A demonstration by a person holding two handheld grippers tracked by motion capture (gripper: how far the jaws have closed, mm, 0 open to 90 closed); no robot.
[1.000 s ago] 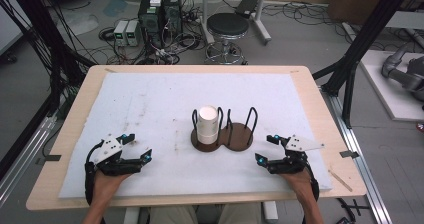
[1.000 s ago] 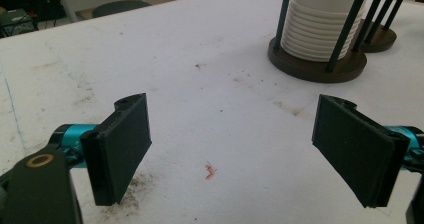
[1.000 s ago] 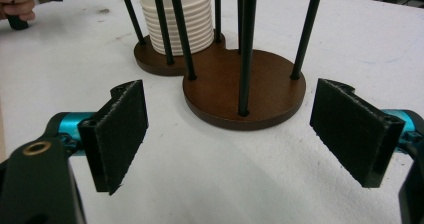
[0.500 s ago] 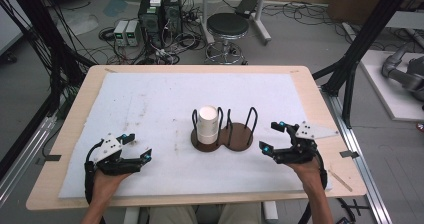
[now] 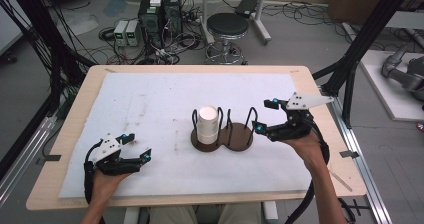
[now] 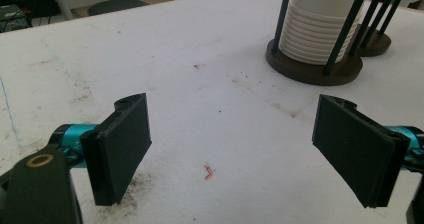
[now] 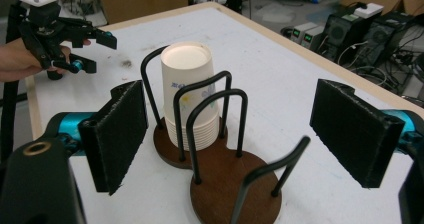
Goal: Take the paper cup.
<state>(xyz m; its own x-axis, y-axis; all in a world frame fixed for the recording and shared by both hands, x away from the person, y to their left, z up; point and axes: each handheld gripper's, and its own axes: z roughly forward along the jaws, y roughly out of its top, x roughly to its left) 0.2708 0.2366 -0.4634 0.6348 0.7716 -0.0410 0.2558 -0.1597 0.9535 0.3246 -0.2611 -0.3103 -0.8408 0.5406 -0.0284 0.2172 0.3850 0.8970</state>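
Cups [image 7: 189,96] | in holder [image 7: 220,184] | ahead of right gripper [image 5: 265,116] open jaws

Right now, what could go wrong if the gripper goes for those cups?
The right gripper hangs open beside the rack, facing the stack of cups. Black wire hoops stand close around the cups, so a jaw might snag a hoop and drag the rack. The cups are nested tightly, so lifting one might pull up several. The left gripper rests far away, too far to steady the rack.
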